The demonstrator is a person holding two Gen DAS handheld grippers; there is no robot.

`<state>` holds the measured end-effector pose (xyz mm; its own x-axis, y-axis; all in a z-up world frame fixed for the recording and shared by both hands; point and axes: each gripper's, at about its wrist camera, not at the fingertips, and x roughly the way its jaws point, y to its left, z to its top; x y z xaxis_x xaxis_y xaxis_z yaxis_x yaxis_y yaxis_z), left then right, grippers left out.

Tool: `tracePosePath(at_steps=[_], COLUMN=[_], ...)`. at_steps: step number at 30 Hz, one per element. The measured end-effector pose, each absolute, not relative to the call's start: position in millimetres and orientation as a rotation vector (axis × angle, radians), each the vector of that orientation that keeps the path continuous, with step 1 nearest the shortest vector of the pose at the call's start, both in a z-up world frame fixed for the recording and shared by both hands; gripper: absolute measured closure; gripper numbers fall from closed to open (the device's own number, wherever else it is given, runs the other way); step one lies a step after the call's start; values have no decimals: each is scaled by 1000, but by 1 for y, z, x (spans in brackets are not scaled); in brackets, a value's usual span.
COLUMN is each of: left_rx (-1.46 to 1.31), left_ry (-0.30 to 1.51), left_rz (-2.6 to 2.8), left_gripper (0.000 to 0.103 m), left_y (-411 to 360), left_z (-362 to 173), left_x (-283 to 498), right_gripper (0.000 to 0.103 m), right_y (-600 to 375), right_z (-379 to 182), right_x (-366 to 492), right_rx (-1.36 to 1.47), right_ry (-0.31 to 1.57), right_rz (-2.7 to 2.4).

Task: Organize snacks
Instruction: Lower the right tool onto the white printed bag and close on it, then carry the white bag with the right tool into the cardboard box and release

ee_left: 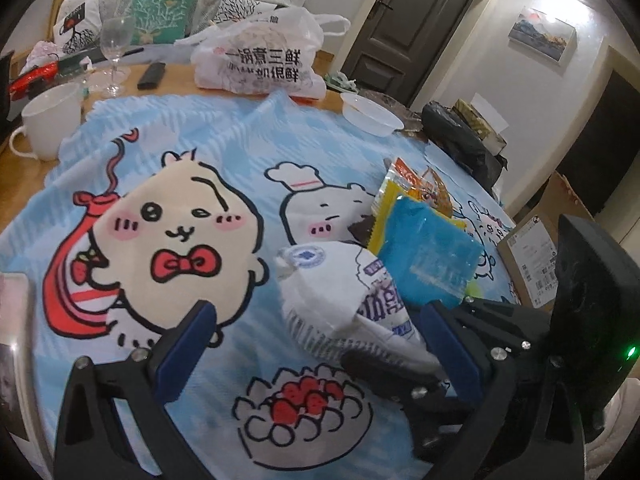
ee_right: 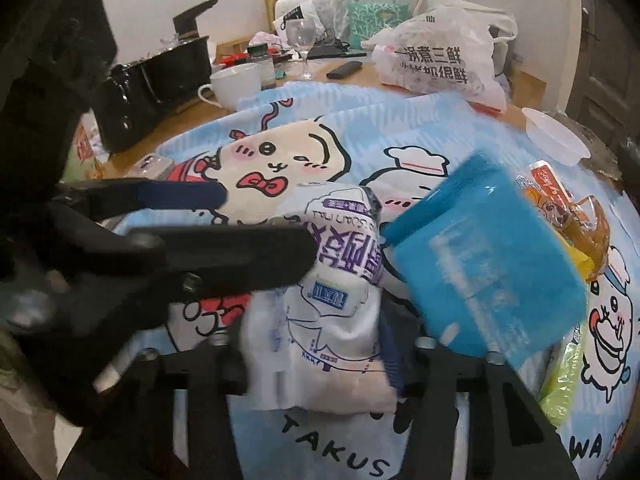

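right fingers clamp white snack bag | left fingers wide, empty, bag between | blue packet beside right tip | keep firm, lift clear of packet

Our left gripper is black, with blue finger pads and silver screws; our right gripper matches, with one green light.

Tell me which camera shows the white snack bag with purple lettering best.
The right wrist view. There the white snack bag fills the centre, its purple lettering facing the camera, with the right gripper closed on its lower end. The left wrist view shows the bag smaller and side-on, its print mostly turned away.
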<state>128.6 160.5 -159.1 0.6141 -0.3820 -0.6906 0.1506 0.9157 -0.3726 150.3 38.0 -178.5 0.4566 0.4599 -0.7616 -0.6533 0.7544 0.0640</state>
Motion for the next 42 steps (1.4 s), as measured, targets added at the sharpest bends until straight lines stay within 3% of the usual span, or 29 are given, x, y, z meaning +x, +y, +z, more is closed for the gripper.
tracePosePath(at_steps=[3, 6, 14, 22, 30, 42], left_rx=[-328, -374, -350, -226, -62, 129], left_ry=[878, 885, 826, 696, 570, 596], left_rz=[-341, -380, -371, -350, -401, -616], left_gripper=[14, 29, 41, 46, 47, 48], left_y=[159, 158, 151, 123, 35, -160], left_z=[-163, -164, -133, -53, 38, 68], left_x=[131, 132, 117, 88, 66, 93], right_gripper=[78, 81, 85, 85, 85, 85], right_y=[29, 24, 18, -1, -68, -240], right_z=[-175, -173, -151, -96, -21, 13], right_x=[152, 151, 137, 111, 80, 49], right_rx=[-188, -143, -105, -78, -26, 39], right_ry=[861, 874, 801, 646, 462, 372], right_rz=[741, 775, 852, 899, 870, 603])
